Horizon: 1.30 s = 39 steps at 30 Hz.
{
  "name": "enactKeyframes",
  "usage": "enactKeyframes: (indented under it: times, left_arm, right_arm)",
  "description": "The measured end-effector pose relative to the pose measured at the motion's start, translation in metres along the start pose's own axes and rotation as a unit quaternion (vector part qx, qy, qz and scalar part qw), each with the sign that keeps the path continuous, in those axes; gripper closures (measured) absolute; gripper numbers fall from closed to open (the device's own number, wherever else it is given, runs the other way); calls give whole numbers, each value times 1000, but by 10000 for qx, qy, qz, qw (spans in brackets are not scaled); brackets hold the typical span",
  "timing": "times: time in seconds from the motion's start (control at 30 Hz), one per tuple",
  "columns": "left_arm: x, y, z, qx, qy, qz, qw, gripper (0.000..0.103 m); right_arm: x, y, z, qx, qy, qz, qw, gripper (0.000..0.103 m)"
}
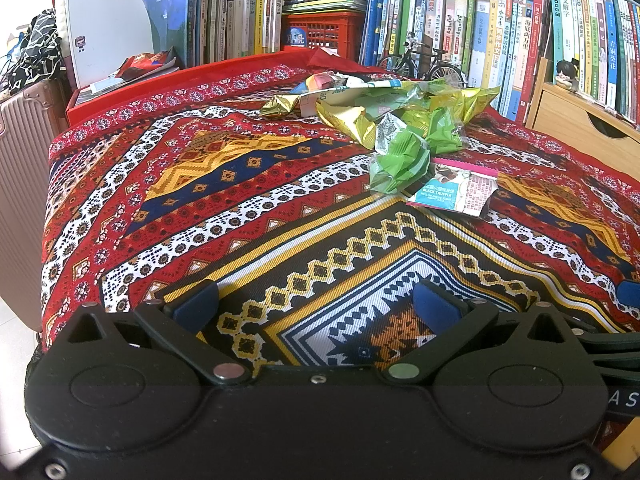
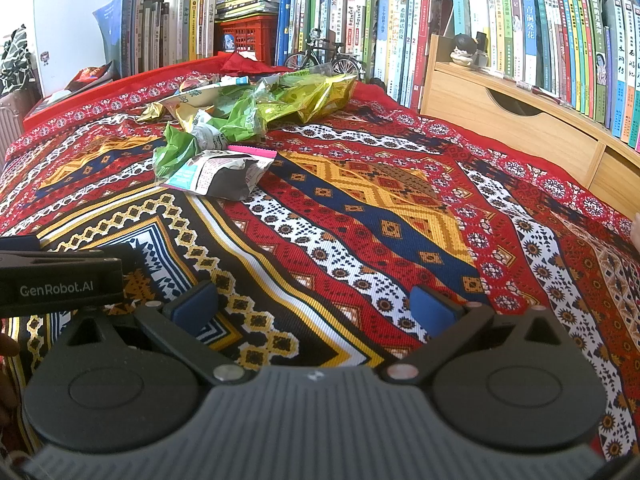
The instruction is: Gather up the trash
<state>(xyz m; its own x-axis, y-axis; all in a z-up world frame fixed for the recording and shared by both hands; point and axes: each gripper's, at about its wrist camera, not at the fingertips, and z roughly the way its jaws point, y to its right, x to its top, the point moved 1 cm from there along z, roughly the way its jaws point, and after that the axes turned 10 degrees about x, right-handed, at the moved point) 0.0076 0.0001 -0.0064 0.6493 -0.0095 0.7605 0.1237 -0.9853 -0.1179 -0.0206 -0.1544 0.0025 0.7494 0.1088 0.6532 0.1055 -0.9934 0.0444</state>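
Trash is lying in a heap toward the far side of the patterned cloth that is covering the table. We are holding both grippers low over the near part of that cloth, well apart from the heap. Our left gripper is sitting with its blue-padded fingers spread wide and nothing between them; only the cloth is showing in the gap. Our right gripper is likewise standing released, its fingers apart and empty. In the right wrist view, the left gripper's black body is showing at the near left edge.

Nearest to us in the heap, a torn snack packet with a pink serrated edge is lying flat on the cloth; in the right wrist view it is sitting far and left of the fingers. Just behind it and touching it, crumpled green wrappers are bunching together, and beyond those gold foil bags are spreading left and right.

Farther back, a row of books is standing along the far side, with a red crate among them and a small model bicycle in front. A wooden drawer unit is sitting at the far right.
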Motion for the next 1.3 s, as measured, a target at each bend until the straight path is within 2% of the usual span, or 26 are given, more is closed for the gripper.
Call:
enactKeyframes:
  times: [1.07, 1.2, 1.3]
  left_arm:
    - [0, -2, -2, 65, 10, 68, 10000, 0]
    - [11, -5, 0, -180, -214, 327, 9991, 0]
    - [30, -17, 5, -622, -402, 397, 9965, 0]
  right_arm:
    - [1, -1, -2, 2, -32, 8, 10000, 0]
    - [7, -4, 1, -94, -223, 94, 9997, 0]
    - [16, -4, 5, -131, -569, 210, 9981, 0]
